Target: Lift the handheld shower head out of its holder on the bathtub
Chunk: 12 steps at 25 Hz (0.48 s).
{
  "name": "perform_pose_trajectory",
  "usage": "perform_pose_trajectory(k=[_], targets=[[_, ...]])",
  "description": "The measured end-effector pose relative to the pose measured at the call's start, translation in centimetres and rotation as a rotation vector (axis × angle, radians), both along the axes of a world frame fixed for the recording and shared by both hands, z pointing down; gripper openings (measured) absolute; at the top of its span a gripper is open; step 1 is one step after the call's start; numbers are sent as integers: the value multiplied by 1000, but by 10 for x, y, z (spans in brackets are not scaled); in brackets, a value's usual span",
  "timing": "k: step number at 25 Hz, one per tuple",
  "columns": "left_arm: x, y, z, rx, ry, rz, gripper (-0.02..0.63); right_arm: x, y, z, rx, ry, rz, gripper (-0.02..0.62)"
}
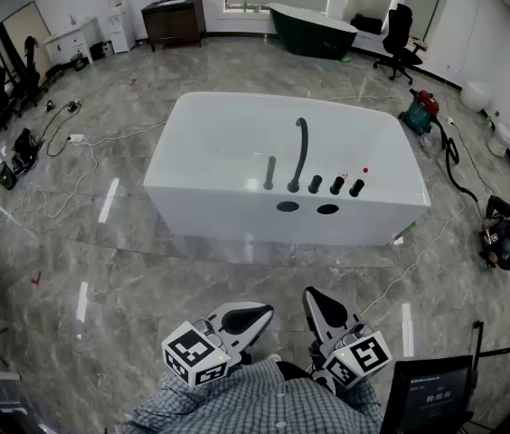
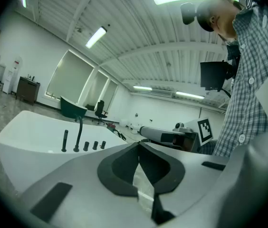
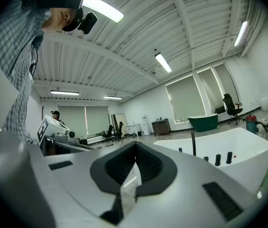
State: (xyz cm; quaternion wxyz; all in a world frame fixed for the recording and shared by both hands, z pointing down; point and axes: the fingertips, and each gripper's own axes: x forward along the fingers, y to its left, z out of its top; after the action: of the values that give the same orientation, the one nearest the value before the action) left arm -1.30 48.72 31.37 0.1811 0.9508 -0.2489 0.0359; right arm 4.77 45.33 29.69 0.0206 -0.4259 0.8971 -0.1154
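The white bathtub [image 1: 219,188] stands mid-floor, well ahead of me. On its near rim a black handheld shower head [image 1: 270,172] stands upright in its holder, left of the curved black spout [image 1: 300,152] and three knobs [image 1: 336,185]. My left gripper [image 1: 248,316] and right gripper [image 1: 321,304] hang close to my body, far short of the tub, both shut and empty. In the left gripper view the shower head [image 2: 64,140] stands left of the shut jaws [image 2: 138,145]. The right gripper view has the tub [image 3: 243,144] to the right of its shut jaws [image 3: 135,145].
A dark green tub [image 1: 314,30], a cabinet [image 1: 174,21] and an office chair [image 1: 398,39] line the back wall. A vacuum [image 1: 422,111] with its hose sits right of the white tub. Cables [image 1: 65,165] trail over the left floor. A screen [image 1: 431,391] stands at my right.
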Motion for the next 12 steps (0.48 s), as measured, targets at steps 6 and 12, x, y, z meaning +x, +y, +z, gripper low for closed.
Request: perform_pose_trajectory(k=[6, 12], targets=[[-3, 5, 2, 0, 2, -2, 9, -4, 6, 2, 3, 5, -6, 15], [1, 3, 1, 0, -1, 3, 9, -2, 4, 1, 2, 2, -10, 15]])
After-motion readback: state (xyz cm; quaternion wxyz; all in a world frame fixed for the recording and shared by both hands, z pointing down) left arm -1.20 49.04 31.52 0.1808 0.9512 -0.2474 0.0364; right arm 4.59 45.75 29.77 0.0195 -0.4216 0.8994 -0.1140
